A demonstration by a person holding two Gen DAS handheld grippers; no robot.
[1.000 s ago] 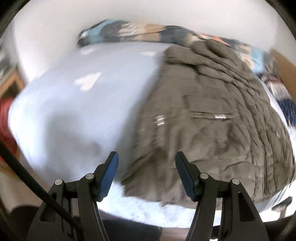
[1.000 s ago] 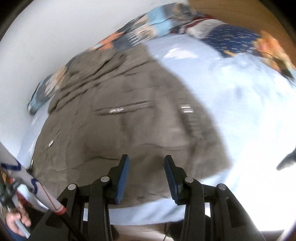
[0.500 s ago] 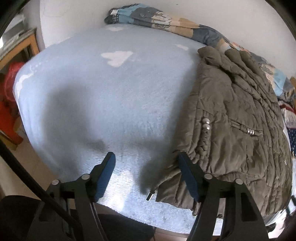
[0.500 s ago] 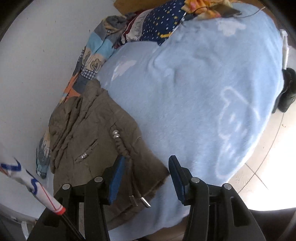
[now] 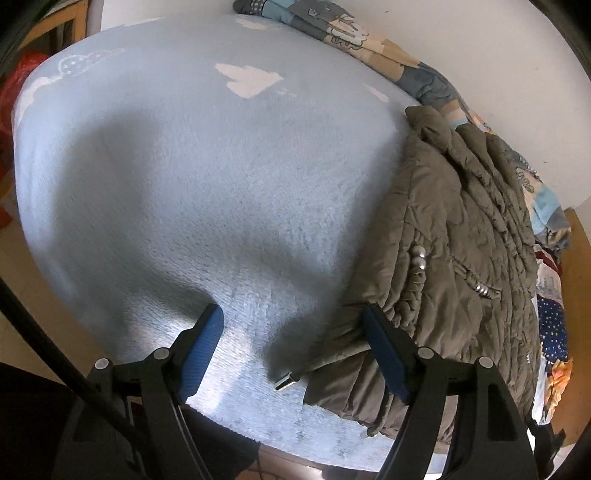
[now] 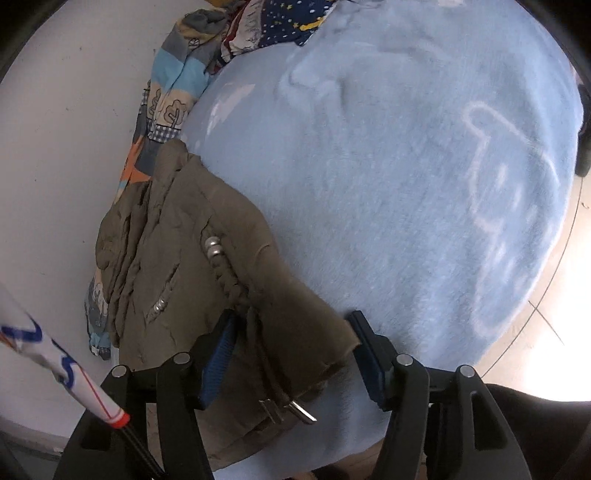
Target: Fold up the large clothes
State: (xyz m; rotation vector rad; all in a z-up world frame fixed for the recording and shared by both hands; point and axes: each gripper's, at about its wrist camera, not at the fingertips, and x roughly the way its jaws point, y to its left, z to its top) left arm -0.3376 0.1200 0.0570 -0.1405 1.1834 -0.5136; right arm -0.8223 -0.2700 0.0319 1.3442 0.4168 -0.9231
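Observation:
An olive-brown quilted jacket (image 5: 461,258) lies folded on a light blue blanket (image 5: 221,184), at the right of the left wrist view and the lower left of the right wrist view (image 6: 207,266). It has a braided drawstring with metal beads (image 6: 214,251) and metal cord ends (image 6: 295,410) near its hem. My left gripper (image 5: 291,325) is open over bare blanket, its right finger at the jacket's hem corner. My right gripper (image 6: 291,332) is open and straddles the jacket's near hem corner, not closed on it.
A patchwork quilt (image 5: 369,44) lies bunched along the white wall behind the jacket. A dark starry cloth (image 6: 291,22) lies at the bed's far end. The blanket's near edge drops to a tiled floor (image 6: 554,295). A white printed pole (image 6: 55,365) crosses the right view's lower left.
Both grippers swung apart and lower toward the jacket's near hem. The left view turned left onto bare blanket; the right view turned right, with the hem corner now between its fingers.

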